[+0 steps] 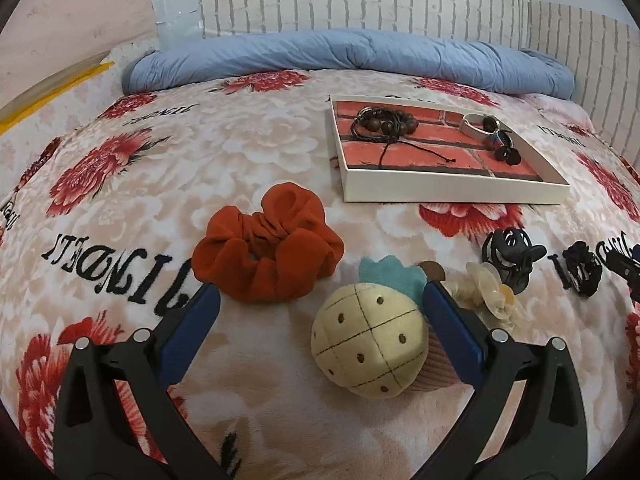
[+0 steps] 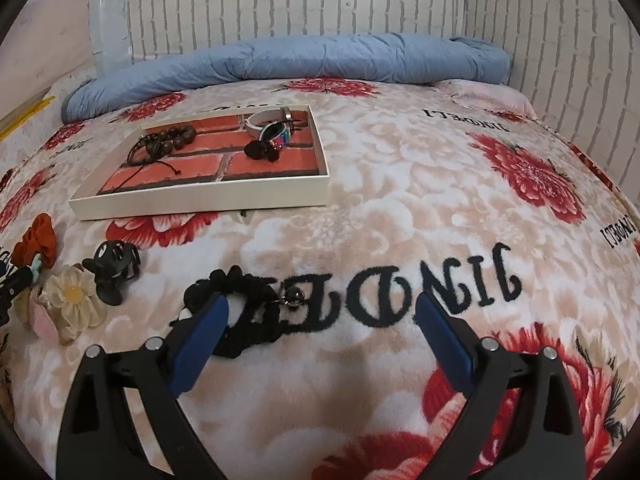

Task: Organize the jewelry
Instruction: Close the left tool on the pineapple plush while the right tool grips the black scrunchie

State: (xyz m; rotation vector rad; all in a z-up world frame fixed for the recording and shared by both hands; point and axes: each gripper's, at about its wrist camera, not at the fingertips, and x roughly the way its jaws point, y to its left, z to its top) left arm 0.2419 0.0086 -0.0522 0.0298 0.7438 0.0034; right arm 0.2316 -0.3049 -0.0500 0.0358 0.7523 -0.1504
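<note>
A white tray (image 1: 456, 192) with a brick-pattern floor lies on the bed; it holds a beaded bracelet (image 1: 384, 122) and a white band with dark pieces (image 1: 486, 130). My left gripper (image 1: 320, 300) is open, its jaws astride a plush pineapple hair tie (image 1: 368, 344). An orange scrunchie (image 1: 268, 254) lies just ahead on the left. A cream flower clip (image 1: 494, 294) and a black claw clip (image 1: 512, 256) lie to the right. My right gripper (image 2: 320, 310) is open over a black scrunchie (image 2: 240, 312) with a small bell. The tray (image 2: 200, 202) sits ahead on the left.
A floral blanket (image 2: 400, 160) with black lettering covers the bed. A rolled blue quilt (image 1: 340, 56) lies along the far edge against a brick-pattern wall. In the right wrist view the flower clip (image 2: 70, 300), black claw clip (image 2: 114, 268) and orange scrunchie (image 2: 40, 240) lie at far left.
</note>
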